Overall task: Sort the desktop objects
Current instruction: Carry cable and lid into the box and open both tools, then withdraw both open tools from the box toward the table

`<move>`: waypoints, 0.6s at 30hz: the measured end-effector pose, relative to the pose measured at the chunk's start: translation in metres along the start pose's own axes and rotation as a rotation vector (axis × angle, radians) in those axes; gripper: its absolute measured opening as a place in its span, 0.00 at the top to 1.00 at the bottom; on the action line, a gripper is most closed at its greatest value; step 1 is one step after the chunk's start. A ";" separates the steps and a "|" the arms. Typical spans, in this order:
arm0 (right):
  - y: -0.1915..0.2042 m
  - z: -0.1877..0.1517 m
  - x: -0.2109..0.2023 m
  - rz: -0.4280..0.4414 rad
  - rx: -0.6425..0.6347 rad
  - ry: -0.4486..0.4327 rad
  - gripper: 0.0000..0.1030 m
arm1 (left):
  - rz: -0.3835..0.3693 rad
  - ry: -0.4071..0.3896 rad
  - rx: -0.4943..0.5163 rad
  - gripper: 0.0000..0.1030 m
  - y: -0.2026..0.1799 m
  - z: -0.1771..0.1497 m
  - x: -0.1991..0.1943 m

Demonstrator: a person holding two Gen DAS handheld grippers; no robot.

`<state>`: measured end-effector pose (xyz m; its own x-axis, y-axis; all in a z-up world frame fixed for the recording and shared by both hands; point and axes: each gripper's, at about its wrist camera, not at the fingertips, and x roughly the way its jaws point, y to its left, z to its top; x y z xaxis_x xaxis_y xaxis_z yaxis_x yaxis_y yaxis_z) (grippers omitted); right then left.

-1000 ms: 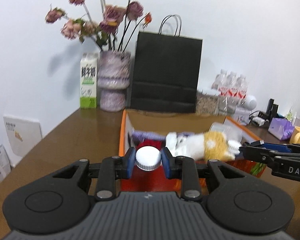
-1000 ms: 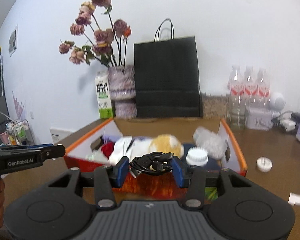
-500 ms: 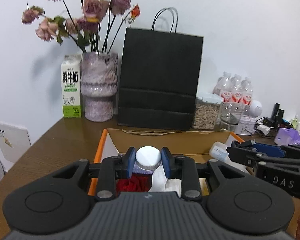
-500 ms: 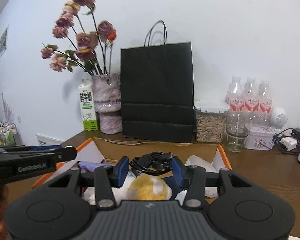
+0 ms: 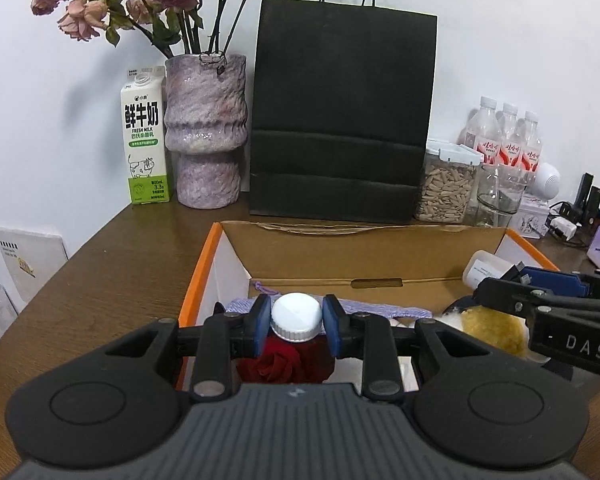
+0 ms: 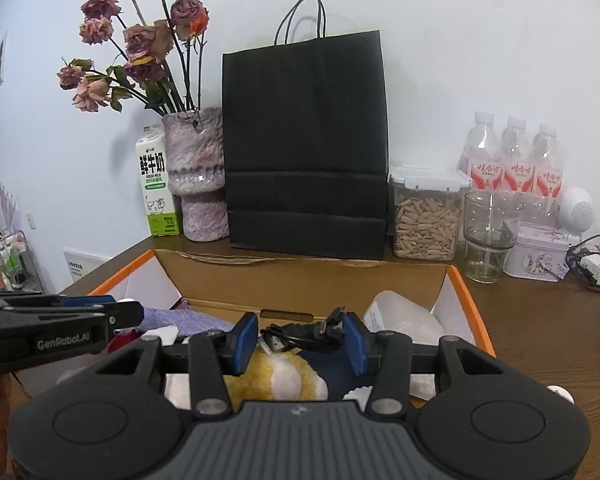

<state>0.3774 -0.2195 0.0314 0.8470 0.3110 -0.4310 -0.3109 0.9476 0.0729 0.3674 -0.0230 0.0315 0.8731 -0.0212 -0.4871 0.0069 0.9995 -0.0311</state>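
Note:
An open cardboard box with orange edges (image 5: pixel 204 252) (image 6: pixel 466 292) stands on the brown table. My left gripper (image 5: pixel 296 324) is shut on a white-capped bottle (image 5: pixel 296 316) and holds it over the box's left side, above a red rose item (image 5: pixel 280 364) and a purple cloth (image 5: pixel 380 310). My right gripper (image 6: pixel 300 338) is shut on a coiled black cable (image 6: pixel 304 334) and holds it over the box, above a yellow-and-white plush toy (image 6: pixel 280 380). A white plastic bottle (image 6: pixel 400 316) lies in the box's right corner.
Behind the box stand a black paper bag (image 5: pixel 340 120), a purple vase with dried roses (image 5: pixel 206 132), a milk carton (image 5: pixel 144 136), a seed jar (image 6: pixel 426 216), a glass (image 6: pixel 488 236), water bottles (image 6: pixel 512 160) and a tin (image 6: pixel 538 254).
Both grippers have moved forward over the box with their loads still held. The box and the items behind it look nearer and larger.

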 end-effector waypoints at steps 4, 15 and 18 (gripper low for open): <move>0.000 0.000 -0.001 0.003 0.012 0.003 0.42 | 0.008 -0.005 0.018 0.51 -0.003 -0.002 -0.001; 0.001 0.005 -0.015 -0.009 0.028 -0.026 0.00 | 0.045 -0.098 0.029 0.00 -0.006 0.001 -0.015; 0.001 0.005 -0.017 -0.012 0.028 -0.026 0.00 | 0.050 -0.105 0.037 0.00 -0.007 0.001 -0.016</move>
<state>0.3650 -0.2236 0.0430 0.8616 0.3014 -0.4085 -0.2889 0.9528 0.0937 0.3539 -0.0296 0.0406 0.9189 0.0292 -0.3935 -0.0216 0.9995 0.0237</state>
